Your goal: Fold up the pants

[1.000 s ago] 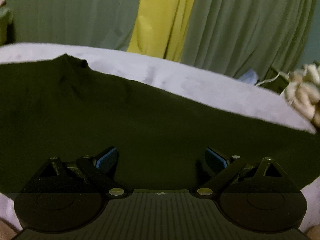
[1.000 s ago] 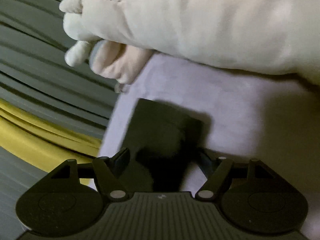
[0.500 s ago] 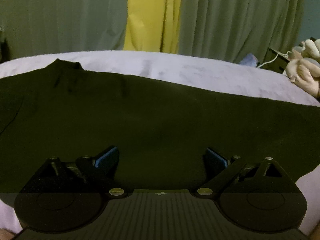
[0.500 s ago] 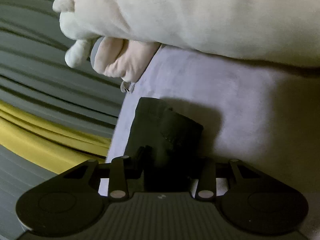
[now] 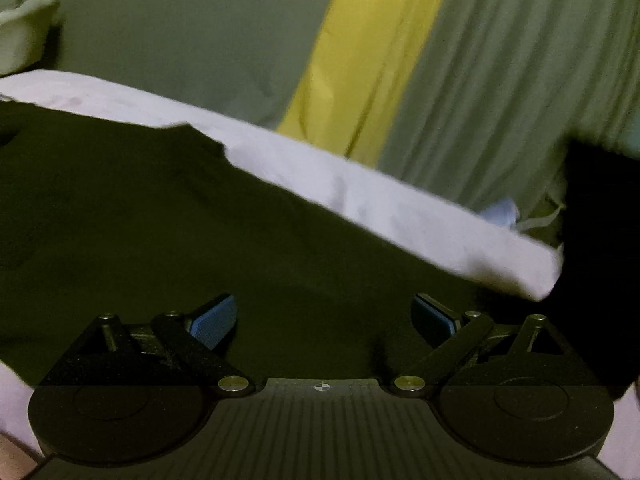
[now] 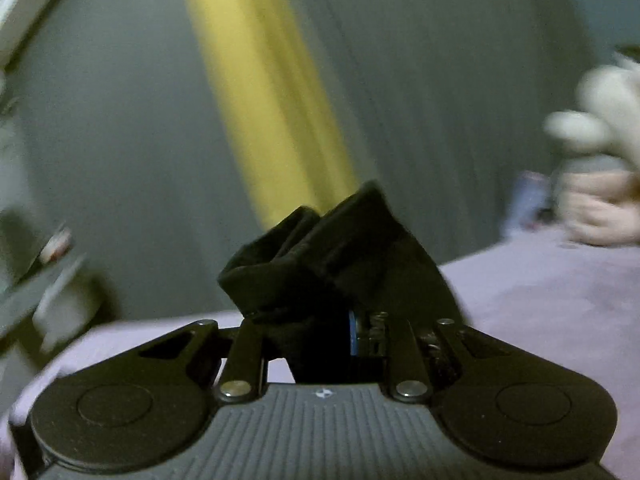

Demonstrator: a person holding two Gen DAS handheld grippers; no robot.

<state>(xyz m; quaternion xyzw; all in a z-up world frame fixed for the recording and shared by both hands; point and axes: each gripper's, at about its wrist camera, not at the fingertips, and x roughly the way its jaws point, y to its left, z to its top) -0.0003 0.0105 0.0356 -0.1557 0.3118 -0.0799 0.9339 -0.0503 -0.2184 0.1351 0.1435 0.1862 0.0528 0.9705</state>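
Pants lie spread dark across our lilac bedsheet. Left gripper hangs over them, jaws wide, nothing held. Right gripper is clamped on a bunched pants end, raised clear of the sheet before green curtains.

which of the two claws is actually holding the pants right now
The right claw: shut on a bunched end of the dark pants. The left claw gapes open above them.
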